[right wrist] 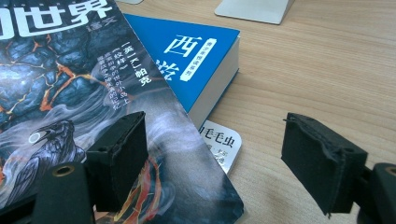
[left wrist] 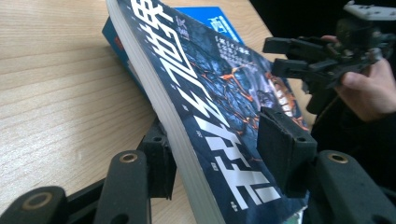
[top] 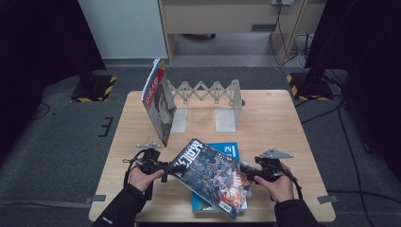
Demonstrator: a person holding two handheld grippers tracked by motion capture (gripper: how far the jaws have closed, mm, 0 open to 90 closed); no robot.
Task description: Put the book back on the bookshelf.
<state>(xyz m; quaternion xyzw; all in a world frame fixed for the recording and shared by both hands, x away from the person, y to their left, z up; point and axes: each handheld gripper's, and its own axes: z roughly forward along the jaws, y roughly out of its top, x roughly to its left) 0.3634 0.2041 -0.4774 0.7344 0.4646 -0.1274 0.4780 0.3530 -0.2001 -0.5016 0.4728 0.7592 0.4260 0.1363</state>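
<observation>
Left hand-held gripper (left wrist: 212, 154) w/ jaws astride magazine (top: 210, 177) edge, not clamped; right hand-held gripper (right wrist: 212, 158) apart; "世界" on cover.

L gripper (top: 166, 169): low at near-left, jaws point right, spread a bit, one pad (left wrist: 282, 147) above, other below.
R gripper (top: 245, 174): near-right, jaws point left, spread wide, nothing clamped.
L hand (top: 142, 177): wrapped round grip, dark sleeve.
R hand (top: 279, 185): same, wrist angled inward.
</observation>
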